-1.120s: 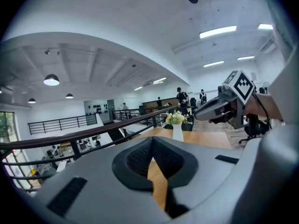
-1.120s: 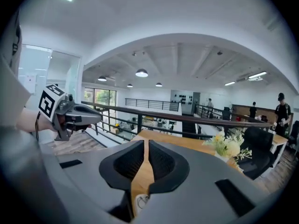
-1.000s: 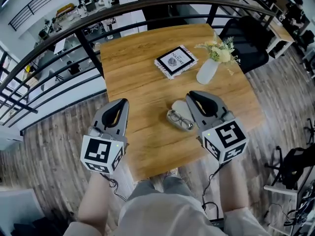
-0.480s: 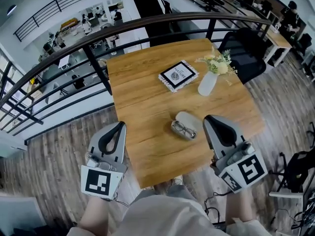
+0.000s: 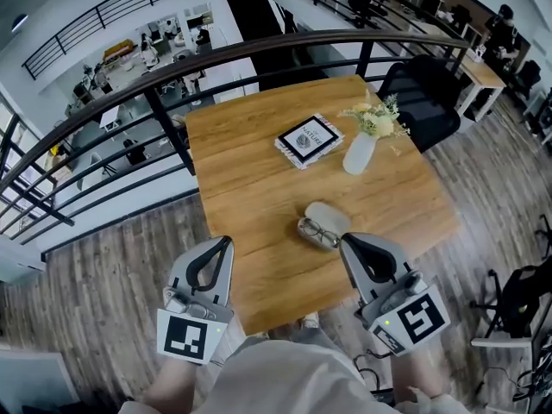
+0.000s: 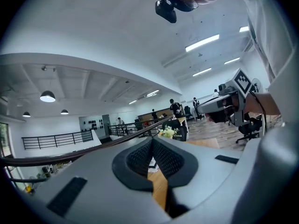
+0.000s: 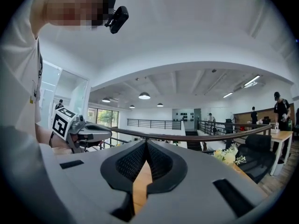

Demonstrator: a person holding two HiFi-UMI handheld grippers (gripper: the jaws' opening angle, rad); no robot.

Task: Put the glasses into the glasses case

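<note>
An open pale grey glasses case point(image 5: 331, 215) lies near the front of the wooden table point(image 5: 250, 188). Dark-rimmed glasses point(image 5: 317, 232) lie in its near half. My right gripper point(image 5: 346, 241) hovers just in front of the case, over the table's front edge, apart from it. Its jaws are shut, tips touching point(image 7: 146, 142), with nothing between them. My left gripper point(image 5: 226, 241) hangs at the table's front left edge, well left of the case. It is shut and empty too, its tips meeting point(image 6: 151, 139).
A framed black-and-white card point(image 5: 308, 139) and a white vase of flowers point(image 5: 360, 152) stand further back on the table. A dark railing point(image 5: 259, 46) curves behind the table. A black chair point(image 5: 427, 102) stands at the back right.
Both grippers have drawn back toward the person, away from the case. The right one was beside the case and now sits at the table's front edge. The glasses stay in the case.
</note>
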